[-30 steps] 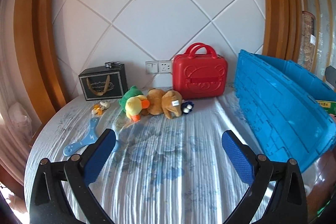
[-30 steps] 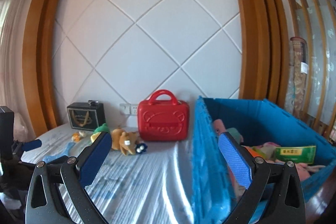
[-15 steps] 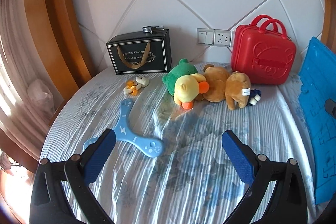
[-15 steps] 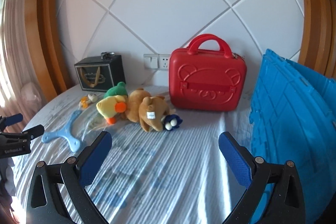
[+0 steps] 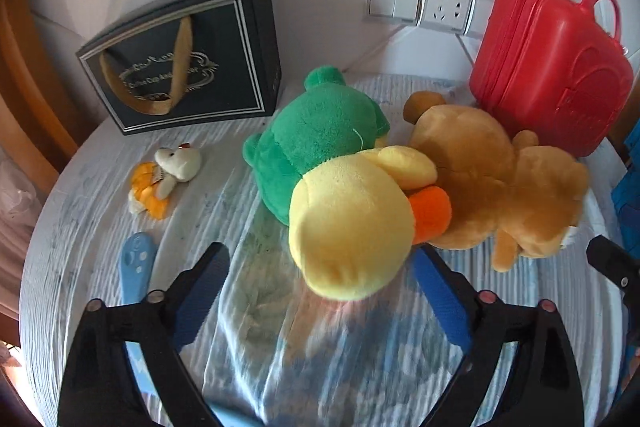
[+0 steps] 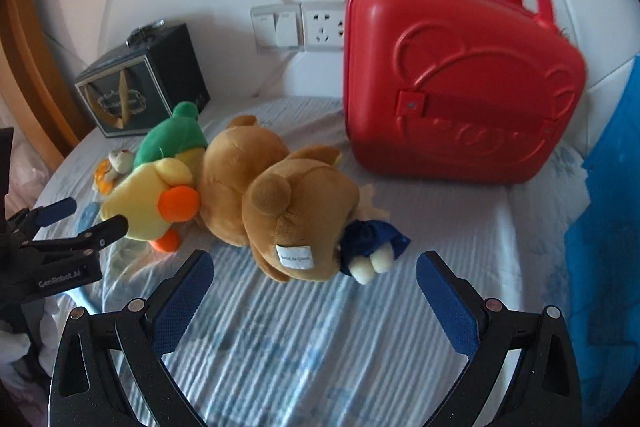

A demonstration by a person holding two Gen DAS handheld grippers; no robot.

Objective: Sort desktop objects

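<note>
A yellow and green plush duck (image 5: 348, 227) lies on the striped bedsheet, against a brown teddy bear (image 5: 500, 187). My left gripper (image 5: 320, 291) is open, its jaws on either side of the duck's yellow head, just short of it. My right gripper (image 6: 316, 291) is open and empty, just in front of the teddy bear (image 6: 280, 195), whose white label faces me. The duck (image 6: 156, 195) lies left of the bear there, and the left gripper (image 6: 76, 223) reaches in from the left edge.
A red toy suitcase (image 6: 460, 79) stands behind the bear. A black gift box (image 5: 188, 55) stands at the back left. A small plush keychain (image 5: 164, 179) and a blue boomerang toy (image 5: 136, 267) lie at left. A blue crate wall (image 6: 612, 207) rises at right.
Both grippers have moved forward and down toward the plush toys, which now fill the views. The left gripper has swung left of the crate to the duck. Both stay open.
</note>
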